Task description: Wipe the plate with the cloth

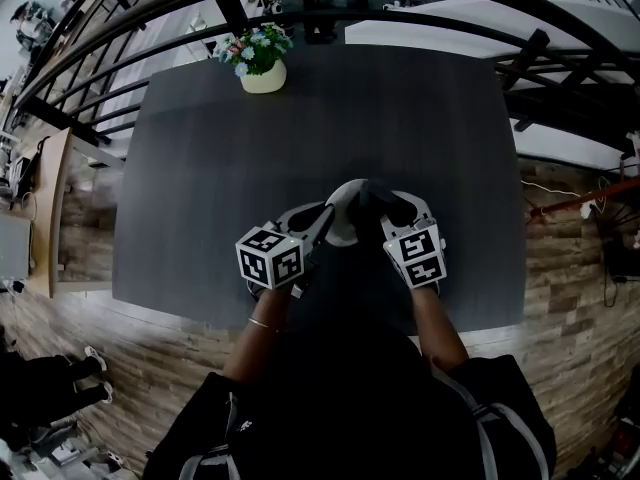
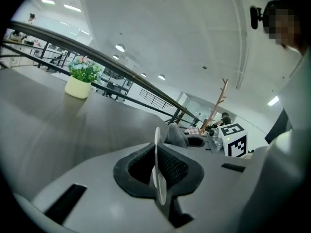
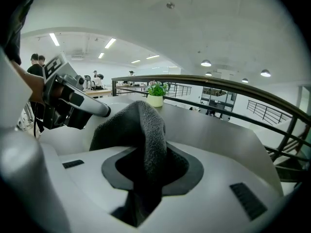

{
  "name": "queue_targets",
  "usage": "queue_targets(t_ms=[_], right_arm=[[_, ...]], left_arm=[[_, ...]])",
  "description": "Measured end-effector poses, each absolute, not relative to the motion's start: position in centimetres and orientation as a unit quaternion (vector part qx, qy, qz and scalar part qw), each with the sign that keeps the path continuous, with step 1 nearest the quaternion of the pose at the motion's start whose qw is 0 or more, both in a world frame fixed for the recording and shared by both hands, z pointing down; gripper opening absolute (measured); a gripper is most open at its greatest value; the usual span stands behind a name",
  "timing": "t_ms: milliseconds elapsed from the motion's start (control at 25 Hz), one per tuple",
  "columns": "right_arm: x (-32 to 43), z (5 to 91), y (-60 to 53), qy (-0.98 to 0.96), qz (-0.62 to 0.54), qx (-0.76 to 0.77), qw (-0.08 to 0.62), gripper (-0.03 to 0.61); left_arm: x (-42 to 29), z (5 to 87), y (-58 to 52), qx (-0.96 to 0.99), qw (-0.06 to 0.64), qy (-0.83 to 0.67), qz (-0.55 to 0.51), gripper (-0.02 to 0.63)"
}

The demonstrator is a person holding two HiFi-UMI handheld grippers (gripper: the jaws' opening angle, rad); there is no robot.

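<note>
- Head view. Shows the left gripper (image 1: 322, 220) and the right gripper (image 1: 392, 211) side by side above the near half of the dark bench (image 1: 200, 168), tips almost meeting. Places the white plate (image 1: 345, 220) in the left gripper and the dark cloth (image 1: 374, 198) in the right, just to the plate's right. Cannot settle whether cloth and plate touch. Leaves the flowerpot (image 1: 264, 76) well apart at the far edge.
- Left gripper view. Shows the fingers (image 2: 175, 168) narrowed onto the plate's rim. Presents the plate on edge, as a thin white sliver running straight away from the camera. Sets the cloth just beyond, off the plate's right-hand face.
- Right gripper view. Shows the fingers (image 3: 190, 173) clamped on a fold of cloth, which humps up ahead of the tips. Puts the left gripper near, at upper left. Does not resolve the plate itself.
- Reading. Calls, most likely, for a leftward press of the cloth onto the plate's right-hand face, then strokes along that face. Makes the right hand the mover and the left the steadier.
</note>
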State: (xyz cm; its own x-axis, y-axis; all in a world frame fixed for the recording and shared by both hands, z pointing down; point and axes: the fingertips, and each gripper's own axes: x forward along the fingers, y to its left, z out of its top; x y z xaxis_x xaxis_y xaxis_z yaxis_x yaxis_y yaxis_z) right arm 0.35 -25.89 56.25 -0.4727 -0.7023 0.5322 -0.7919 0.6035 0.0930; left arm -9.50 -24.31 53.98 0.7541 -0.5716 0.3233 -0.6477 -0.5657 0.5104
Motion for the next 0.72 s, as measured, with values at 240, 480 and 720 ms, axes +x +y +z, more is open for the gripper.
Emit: queue_targets(t_ms=[240,480,720], right_arm=[[0.8,51.6,-24.8,-0.871,0.032,0.442,0.212,0.08],[2.4,45.4,-23.7,-0.877,-0.018,0.458,0.147,0.08],[3.6,41.4,-22.2,-0.873,-0.069,0.467,0.127,0.08]], left_arm=[[-8.9,49.9,-24.4,0.899,0.27,-0.344,0.022,0.015],[-7.3,45.2,-24.5,0.915,0.222,-0.336,-0.018,0.015],[-5.0,41.8,-24.0,0.931,0.173,-0.32,-0.03,0.015]])
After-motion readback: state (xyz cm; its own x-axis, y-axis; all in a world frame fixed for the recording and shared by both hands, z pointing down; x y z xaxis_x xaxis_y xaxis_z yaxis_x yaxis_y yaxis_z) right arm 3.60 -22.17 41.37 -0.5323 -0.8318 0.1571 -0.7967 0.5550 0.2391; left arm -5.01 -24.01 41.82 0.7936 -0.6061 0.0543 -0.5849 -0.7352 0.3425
